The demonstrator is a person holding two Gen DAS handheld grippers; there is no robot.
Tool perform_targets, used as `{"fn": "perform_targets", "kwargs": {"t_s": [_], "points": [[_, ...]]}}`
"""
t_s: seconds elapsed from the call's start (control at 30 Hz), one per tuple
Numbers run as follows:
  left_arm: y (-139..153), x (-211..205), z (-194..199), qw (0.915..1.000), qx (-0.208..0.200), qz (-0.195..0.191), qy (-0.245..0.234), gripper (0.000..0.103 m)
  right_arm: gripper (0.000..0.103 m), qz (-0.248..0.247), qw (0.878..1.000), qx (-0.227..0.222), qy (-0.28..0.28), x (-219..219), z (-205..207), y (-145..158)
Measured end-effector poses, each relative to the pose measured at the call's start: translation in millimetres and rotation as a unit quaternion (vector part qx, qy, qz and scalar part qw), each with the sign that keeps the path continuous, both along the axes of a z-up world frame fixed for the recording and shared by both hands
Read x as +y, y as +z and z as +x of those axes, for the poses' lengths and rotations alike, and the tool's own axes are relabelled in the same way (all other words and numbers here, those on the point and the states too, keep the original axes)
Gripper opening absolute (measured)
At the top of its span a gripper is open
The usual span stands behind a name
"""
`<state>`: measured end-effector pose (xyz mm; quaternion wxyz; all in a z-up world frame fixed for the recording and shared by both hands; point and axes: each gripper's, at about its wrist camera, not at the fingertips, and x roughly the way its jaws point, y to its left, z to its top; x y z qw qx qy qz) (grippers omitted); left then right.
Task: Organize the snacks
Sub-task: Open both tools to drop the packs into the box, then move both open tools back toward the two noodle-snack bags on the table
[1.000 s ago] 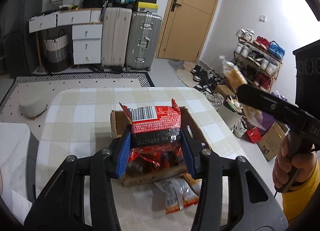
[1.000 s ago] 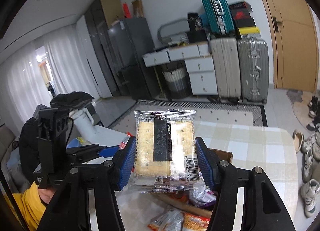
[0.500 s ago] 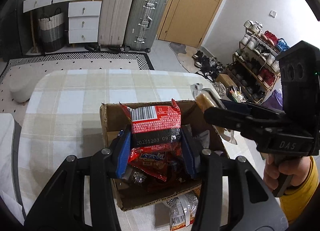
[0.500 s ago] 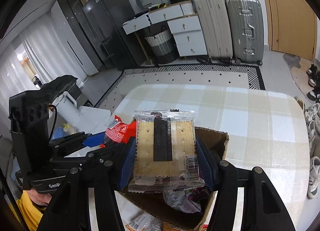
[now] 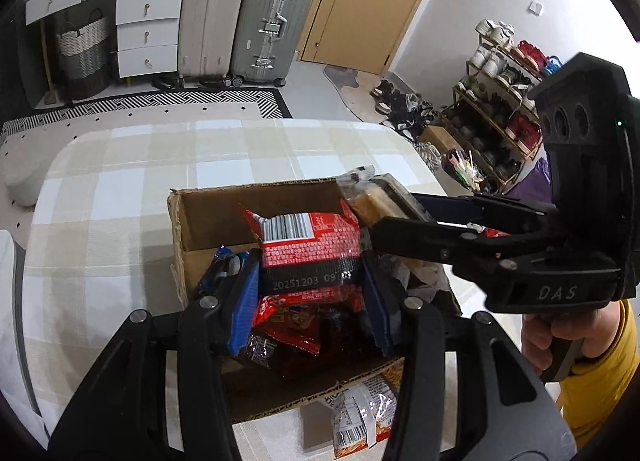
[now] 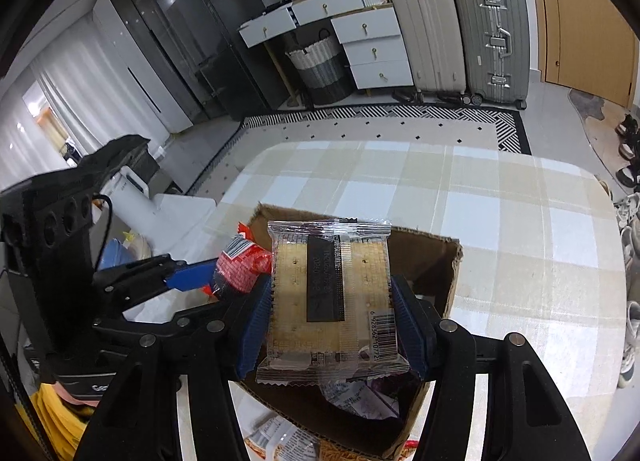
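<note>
The left gripper [image 5: 310, 293] squeezes a shiny red snack bag [image 5: 308, 245] with its 2 blue fingers, in the middle of the picture, over the open brown cardboard box [image 5: 200, 221] on the checked table [image 5: 120, 189]. The right gripper [image 6: 332, 317] pinches a clear pack of square crackers [image 6: 330, 297] above the same box.

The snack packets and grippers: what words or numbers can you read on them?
"20251203 09": red snack packet.
"DAS": right hand-held gripper body.
"6 926362 10772": cracker packet barcode, end uncertain.
The lettering on the left hand-held gripper and the cracker packet's black label are too blurred to read.
</note>
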<state>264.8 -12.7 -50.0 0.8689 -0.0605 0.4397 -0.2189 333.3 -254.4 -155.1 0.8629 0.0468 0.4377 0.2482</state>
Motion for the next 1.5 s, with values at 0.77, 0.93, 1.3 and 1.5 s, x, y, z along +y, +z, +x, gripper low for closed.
{"fn": "perform_targets", "kwargs": {"t_s": [0.77, 0.93, 1.3, 1.5], "points": [[18, 5, -31, 0.9993, -0.027, 0.023, 0.008, 0.053, 0.067, 0.03, 0.998, -0.044, -0.02, -12, -24, 25], [38, 9, -53, 0.9979, -0.054, 0.028, 0.021, 0.062, 0.067, 0.033, 0.997, -0.071, -0.019, -12, -43, 42], [102, 6, -133, 0.9905, -0.128, 0.037, 0.032, 0.076, 0.074, 0.038, 0.987, -0.158, -0.009, -8, -115, 93], [138, 3, -182, 0.9863, -0.157, 0.039, 0.033, 0.079, 0.08, 0.043, 0.979, -0.2, -0.004, -6, -161, 117]]}}
